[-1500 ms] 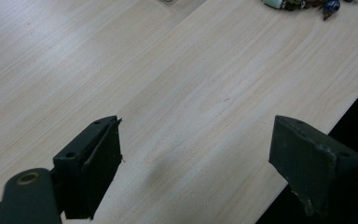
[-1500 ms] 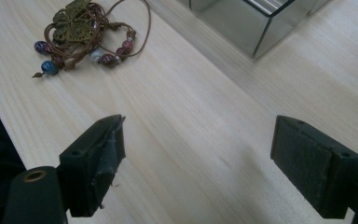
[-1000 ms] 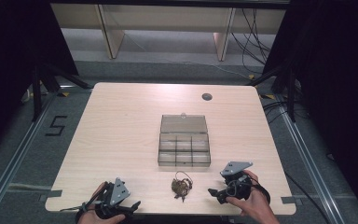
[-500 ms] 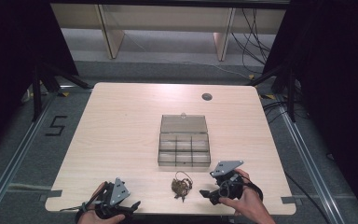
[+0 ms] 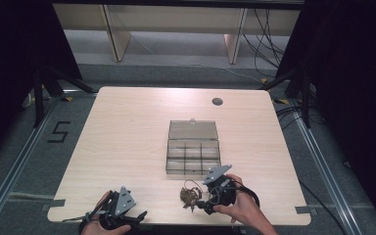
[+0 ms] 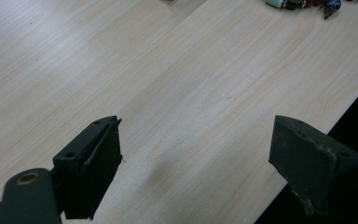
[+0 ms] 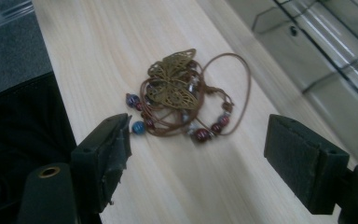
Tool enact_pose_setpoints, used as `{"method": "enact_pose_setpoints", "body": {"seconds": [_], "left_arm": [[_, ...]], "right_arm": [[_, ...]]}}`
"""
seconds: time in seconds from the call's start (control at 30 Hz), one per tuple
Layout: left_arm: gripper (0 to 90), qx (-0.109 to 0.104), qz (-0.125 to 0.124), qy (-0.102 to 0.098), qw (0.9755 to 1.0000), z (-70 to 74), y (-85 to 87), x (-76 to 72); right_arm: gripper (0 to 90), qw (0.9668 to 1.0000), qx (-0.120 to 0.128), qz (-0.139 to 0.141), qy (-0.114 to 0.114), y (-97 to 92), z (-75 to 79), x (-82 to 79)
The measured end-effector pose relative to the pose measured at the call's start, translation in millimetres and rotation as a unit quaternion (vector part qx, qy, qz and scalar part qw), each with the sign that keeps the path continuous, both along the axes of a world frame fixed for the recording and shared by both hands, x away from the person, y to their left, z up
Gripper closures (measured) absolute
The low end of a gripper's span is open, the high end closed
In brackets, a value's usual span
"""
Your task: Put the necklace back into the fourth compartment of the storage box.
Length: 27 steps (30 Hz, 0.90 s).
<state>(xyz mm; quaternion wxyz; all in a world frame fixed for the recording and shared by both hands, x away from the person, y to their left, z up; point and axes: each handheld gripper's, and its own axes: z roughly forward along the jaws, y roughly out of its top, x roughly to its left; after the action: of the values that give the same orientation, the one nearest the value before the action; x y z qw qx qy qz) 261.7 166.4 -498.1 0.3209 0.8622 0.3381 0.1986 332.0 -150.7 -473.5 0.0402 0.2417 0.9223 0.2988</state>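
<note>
A tangle of brown cord, dark beads and a brass butterfly pendant, a necklace (image 5: 190, 194) (image 7: 184, 95), lies near the table's front edge. My right gripper (image 5: 199, 203) (image 7: 200, 161) is open just to the right of it, its jaws wide and pointing at it, nothing between them. A clear plastic compartment box (image 5: 194, 155) with its lid folded back stands just behind the necklace. My left gripper (image 5: 136, 216) (image 6: 200, 163) rests open at the front left of the table, over bare wood. The necklace's beads (image 6: 307, 3) peek in at the top of the left gripper view.
The light wooden table (image 5: 127, 142) has a round cable hole (image 5: 217, 102) at the back right. The box wall (image 7: 307, 51) runs along the right of the right gripper view. The table's front edge (image 6: 317, 121) is close under both grippers.
My right gripper has moved left and slightly forward along the front edge, closing in on the necklace. The left gripper has stayed put.
</note>
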Motion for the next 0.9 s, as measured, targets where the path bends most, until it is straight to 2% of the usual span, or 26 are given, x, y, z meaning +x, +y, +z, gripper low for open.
{"method": "enact_pose_setpoints", "body": {"seconds": [0.03,0.07,0.13,0.17,0.2,0.23,0.33,0.37,0.4,0.47,0.5,0.57,0.6,0.67,0.7,0.77,0.8,0.83,0.87,0.9], "left_arm": [[16.2,-0.002,0.0,-0.003,1.0,-0.9,-0.4,0.5],[16.2,-0.003,-0.002,-0.002,1.0,-1.4,-0.5,0.6],[16.2,-0.001,-0.005,-0.003,1.0,-0.4,-0.2,0.4],[16.2,0.004,-0.007,-0.004,1.0,0.9,0.2,0.7],[16.2,0.007,-0.011,-0.006,0.9999,1.5,0.7,1.2],[16.2,0.006,-0.011,-0.008,0.9999,0.4,0.3,1.3],[16.2,-0.004,-0.002,-0.002,1.0,-0.1,0.0,0.4],[16.2,-0.006,-0.003,-0.002,1.0,0.1,0.0,0.5],[16.2,0.002,-0.004,-0.001,1.0,0.6,0.1,0.6],[16.2,-0.001,-0.006,-0.003,1.0,-0.5,-0.2,0.6],[16.2,-0.001,-0.006,-0.003,1.0,-0.2,-0.2,0.9],[16.2,-0.003,-0.004,-0.004,1.0,0.7,0.0,0.0],[16.2,-0.003,-0.004,-0.004,1.0,0.7,0.0,-0.5],[16.2,-0.002,-0.005,-0.004,1.0,0.6,0.2,-0.2],[16.2,0.0,-0.005,-0.002,1.0,1.4,0.4,0.1],[16.2,-0.005,-0.005,-0.002,1.0,0.5,-0.1,-0.1],[16.2,-0.006,-0.007,-0.001,1.0,0.3,-0.2,-0.5],[16.2,-0.006,-0.007,-0.001,1.0,0.3,-0.2,-0.3],[16.2,-0.006,-0.006,-0.003,1.0,0.5,-0.1,0.2],[16.2,-0.002,-0.006,-0.003,1.0,0.6,-0.2,0.4]], "right_arm": [[23.4,1.0,-0.005,-0.001,0.003,3.5,0.7,0.2],[23.4,1.0,-0.004,0.003,-0.004,5.3,0.4,0.9],[23.6,0.9999,-0.007,-0.001,0.008,10.9,0.7,1.2],[23.9,0.9999,-0.007,0.009,0.003,12.9,0.7,3.4],[24.1,0.9999,-0.009,0.005,0.012,15.0,1.3,4.0],[24.2,0.9997,-0.006,0.0,0.023,17.9,0.5,4.4],[25.0,0.9997,-0.015,0.005,0.021,23.9,-0.9,9.3],[25.1,0.9994,-0.015,0.003,0.029,26.4,-1.5,9.6],[25.1,0.9994,-0.017,0.003,0.029,28.4,-2.1,10.8],[25.6,0.9993,-0.02,0.006,0.03,32.3,-3.1,12.1],[25.9,0.9996,-0.02,0.018,0.011,33.4,-4.3,15.6],[27.1,0.9994,-0.025,0.021,0.009,36.9,-6.2,18.1],[27.7,0.9994,-0.028,0.014,0.016,38.2,-6.2,18.1],[28.4,0.9991,-0.033,0.023,0.013,40.5,-7.9,21.0],[29.6,0.999,-0.034,0.013,0.024,42.1,-8.3,20.2],[30.2,0.9988,-0.04,0.024,0.013,44.2,-10.2,23.9],[30.5,0.9987,-0.041,0.015,0.025,45.6,-10.2,23.1],[31.5,0.9986,-0.044,0.018,0.021,47.0,-10.9,23.6],[32.3,0.9977,-0.048,-0.008,0.047,49.5,-10.4,18.8],[32.6,0.9974,-0.05,-0.01,0.051,50.4,-10.8,19.4]]}}
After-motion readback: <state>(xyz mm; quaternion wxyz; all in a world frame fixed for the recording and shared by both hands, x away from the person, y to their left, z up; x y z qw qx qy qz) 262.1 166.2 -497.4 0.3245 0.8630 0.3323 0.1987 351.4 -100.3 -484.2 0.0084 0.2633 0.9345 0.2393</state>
